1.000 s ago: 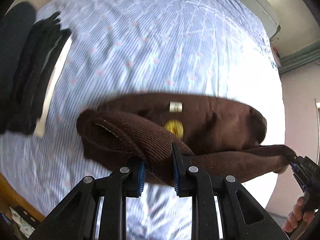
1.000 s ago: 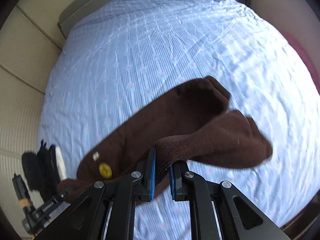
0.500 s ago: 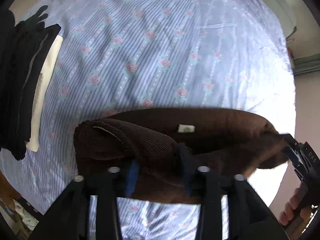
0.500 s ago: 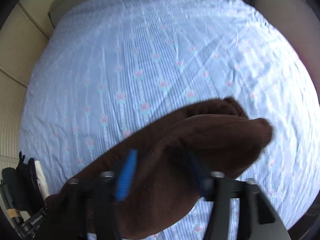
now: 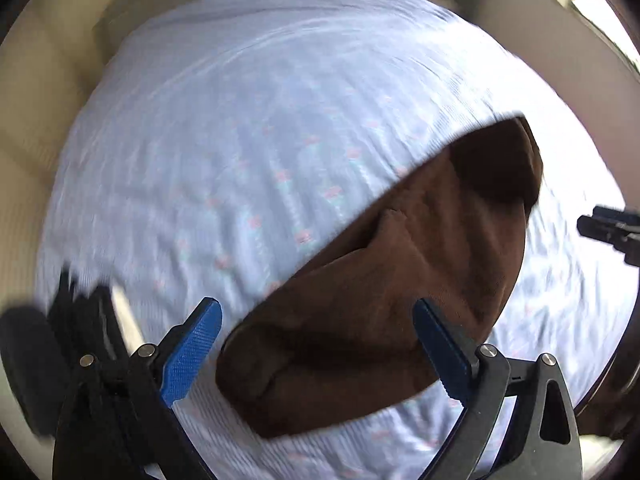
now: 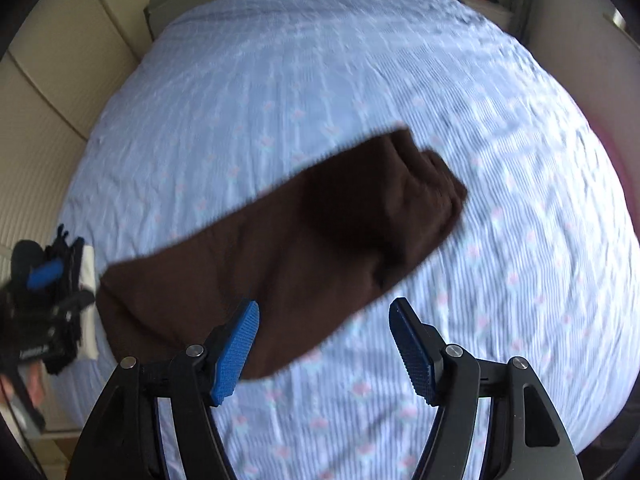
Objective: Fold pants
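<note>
The brown pants (image 5: pixel 380 304) lie folded in a long band on the blue flowered bedsheet (image 5: pixel 240 140). They also show in the right wrist view (image 6: pixel 304 248). My left gripper (image 5: pixel 320 348) is open and empty, hovering just above the near end of the pants. My right gripper (image 6: pixel 324 340) is open and empty, above the pants' near edge. The right gripper's tip shows at the right edge of the left wrist view (image 5: pixel 612 232). The left gripper shows at the left edge of the right wrist view (image 6: pixel 44 312).
A stack of dark folded clothes with a white piece (image 5: pixel 92 328) lies at the bed's left edge, also seen in the right wrist view (image 6: pixel 76 280). Beige padded walls (image 6: pixel 52 80) flank the bed on the left.
Both grippers have opened and let go of the pants, which now lie folded on the bed. Both grippers have pulled back and up.
</note>
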The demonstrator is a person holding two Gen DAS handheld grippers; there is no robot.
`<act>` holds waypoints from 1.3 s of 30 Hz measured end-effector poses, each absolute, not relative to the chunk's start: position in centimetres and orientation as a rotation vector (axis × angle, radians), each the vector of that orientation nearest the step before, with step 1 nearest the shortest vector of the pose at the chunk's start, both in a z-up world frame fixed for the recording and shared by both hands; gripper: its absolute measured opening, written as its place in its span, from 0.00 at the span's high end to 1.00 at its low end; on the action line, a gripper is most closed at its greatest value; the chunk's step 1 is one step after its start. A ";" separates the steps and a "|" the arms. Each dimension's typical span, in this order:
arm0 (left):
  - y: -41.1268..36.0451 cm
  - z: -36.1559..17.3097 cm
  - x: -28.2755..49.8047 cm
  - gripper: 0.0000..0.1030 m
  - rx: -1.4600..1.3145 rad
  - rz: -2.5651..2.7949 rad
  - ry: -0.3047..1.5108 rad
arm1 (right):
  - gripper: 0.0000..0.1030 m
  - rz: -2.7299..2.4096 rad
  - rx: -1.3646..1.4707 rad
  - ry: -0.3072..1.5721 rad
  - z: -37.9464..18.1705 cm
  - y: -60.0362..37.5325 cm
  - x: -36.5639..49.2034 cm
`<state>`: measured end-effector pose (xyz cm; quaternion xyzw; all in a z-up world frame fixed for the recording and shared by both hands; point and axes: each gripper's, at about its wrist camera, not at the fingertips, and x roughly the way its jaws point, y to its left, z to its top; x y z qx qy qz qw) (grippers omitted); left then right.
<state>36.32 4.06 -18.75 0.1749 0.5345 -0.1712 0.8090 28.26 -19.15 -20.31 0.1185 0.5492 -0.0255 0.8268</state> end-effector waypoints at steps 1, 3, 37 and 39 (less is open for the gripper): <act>2.9 -19.5 36.8 0.05 0.417 -0.394 1.143 | 0.33 -0.068 0.255 1.173 -20.7 -19.7 27.9; 1.8 -20.8 37.9 0.05 0.456 -0.417 1.154 | 0.33 -0.110 0.260 1.181 -21.4 -21.2 27.4; -0.8 -19.1 36.4 0.22 0.626 -0.237 0.949 | 0.33 -0.080 0.280 1.225 -21.8 -20.7 26.0; -0.7 -18.1 33.5 0.22 0.618 -0.293 0.930 | 0.34 -0.070 0.276 1.223 -21.7 -20.9 25.2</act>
